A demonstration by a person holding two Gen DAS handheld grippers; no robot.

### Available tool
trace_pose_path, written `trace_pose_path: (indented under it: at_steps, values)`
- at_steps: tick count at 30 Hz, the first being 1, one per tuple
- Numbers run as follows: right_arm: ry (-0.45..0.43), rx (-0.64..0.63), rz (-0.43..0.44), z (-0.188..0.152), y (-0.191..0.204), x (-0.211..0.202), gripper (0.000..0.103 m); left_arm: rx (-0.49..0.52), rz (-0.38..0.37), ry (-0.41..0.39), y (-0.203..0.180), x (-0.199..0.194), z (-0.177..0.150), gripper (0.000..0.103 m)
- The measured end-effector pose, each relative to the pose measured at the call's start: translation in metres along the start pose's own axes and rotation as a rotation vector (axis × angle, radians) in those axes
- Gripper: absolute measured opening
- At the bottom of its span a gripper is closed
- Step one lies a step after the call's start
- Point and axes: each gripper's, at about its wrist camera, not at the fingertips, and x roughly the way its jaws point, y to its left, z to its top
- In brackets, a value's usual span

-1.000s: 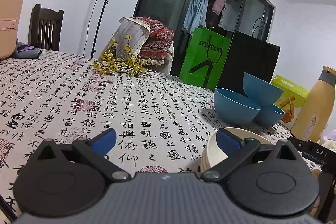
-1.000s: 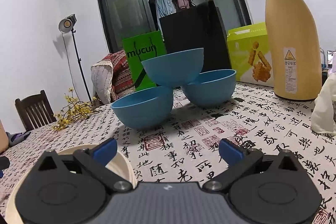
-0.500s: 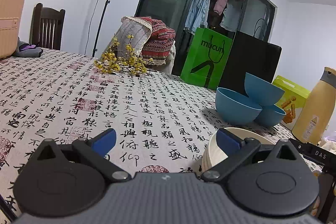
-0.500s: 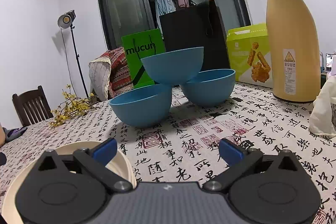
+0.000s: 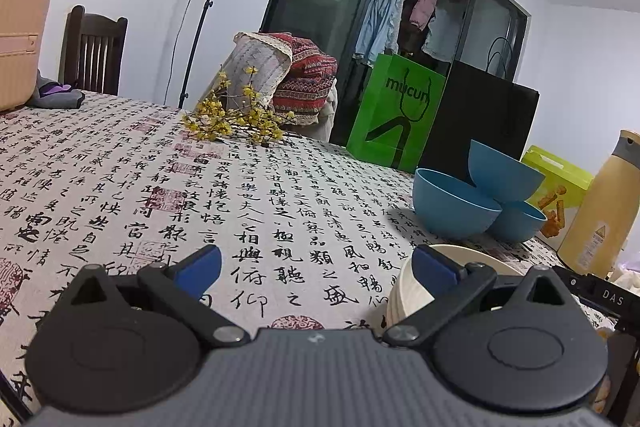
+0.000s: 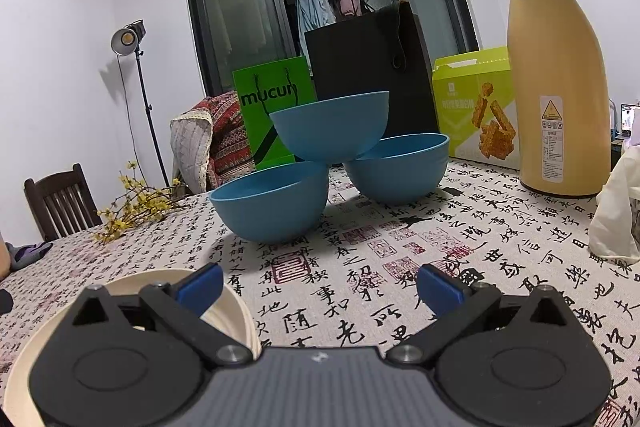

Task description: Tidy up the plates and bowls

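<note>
We've barely drifted since a second ago, so nothing's sorted yet: both grippers, left gripper (image 5: 316,263) and right gripper (image 6: 320,285), hang with jaws wide and empty, cream bowl (image 6: 234,311) at 9 o'clock, blue bowls (image 6: 332,131) piled at 12.

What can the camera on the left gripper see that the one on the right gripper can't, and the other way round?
Only the left wrist view shows the beige suitcase at the table's far left. Only the right wrist view shows a white bag at the right edge and the tall yellow flask's spout. Both show three blue bowls, one perched on two others, the cream dish stack, the green bag, yellow flowers, and open blue-tipped fingers.
</note>
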Motion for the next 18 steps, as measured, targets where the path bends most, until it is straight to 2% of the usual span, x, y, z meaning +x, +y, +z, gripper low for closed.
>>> trace_pose_path:
  at_steps: [18]
  values:
    - [-0.001,0.002,0.0,-0.0002,-0.0002,-0.0004,0.103,-0.003,0.008,0.004,0.0005,0.0008,-0.0001,0.103]
